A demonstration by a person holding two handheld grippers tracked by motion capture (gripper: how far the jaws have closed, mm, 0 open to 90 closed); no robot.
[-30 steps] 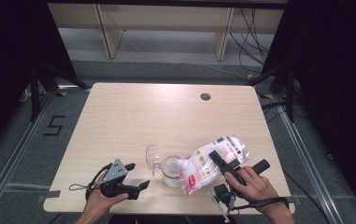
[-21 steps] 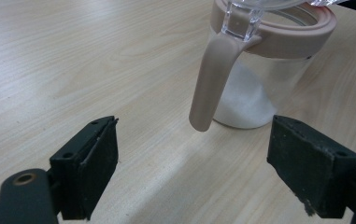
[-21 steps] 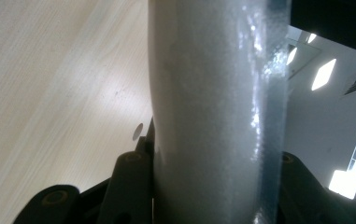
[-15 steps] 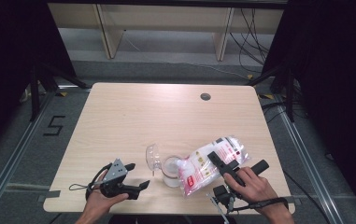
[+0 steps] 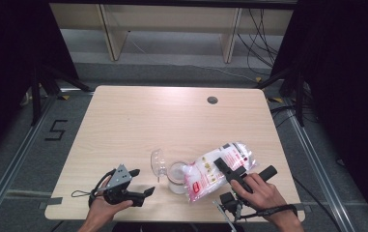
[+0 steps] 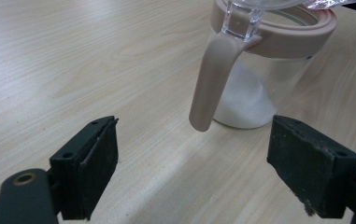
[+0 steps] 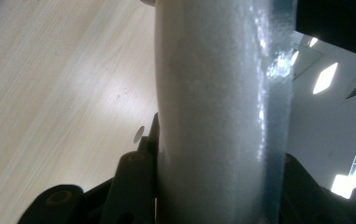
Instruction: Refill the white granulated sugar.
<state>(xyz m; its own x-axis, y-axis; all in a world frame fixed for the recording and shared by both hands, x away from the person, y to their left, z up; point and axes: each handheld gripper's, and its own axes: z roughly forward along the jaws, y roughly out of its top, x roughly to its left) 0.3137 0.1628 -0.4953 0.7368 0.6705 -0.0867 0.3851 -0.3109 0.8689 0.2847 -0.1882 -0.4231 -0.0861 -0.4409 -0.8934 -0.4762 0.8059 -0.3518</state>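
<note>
One bag (image 5: 218,169) of white granules, clear plastic with a red-and-white label whose writing is too small to read, is tilted over one glass jar (image 5: 176,176) near the front edge of the worktop (image 5: 172,121), the bag's lower corner at the jar mouth. The jar has a beige rim, a beige handle (image 6: 210,84) and a clear hinged lid (image 5: 158,163) standing open on its left; white granules lie heaped in its bottom, seen in the left gripper view. The right tongs (image 5: 227,170) are clenched on the bag's middle, pads pressing both sides of it in the right gripper view (image 7: 217,140). The left tongs (image 5: 140,186) are released, jaws wide apart with nothing between them, resting low on the worktop just left of the jar and aimed at it. Two tongs, one bag, one jar, one dark round grommet (image 5: 212,100) near the far edge. A "5" mark (image 5: 56,130) is taped on the floor to the left. Against the earlier frames: bag, jar and both hands sit in the same places; no visible shift.
</note>
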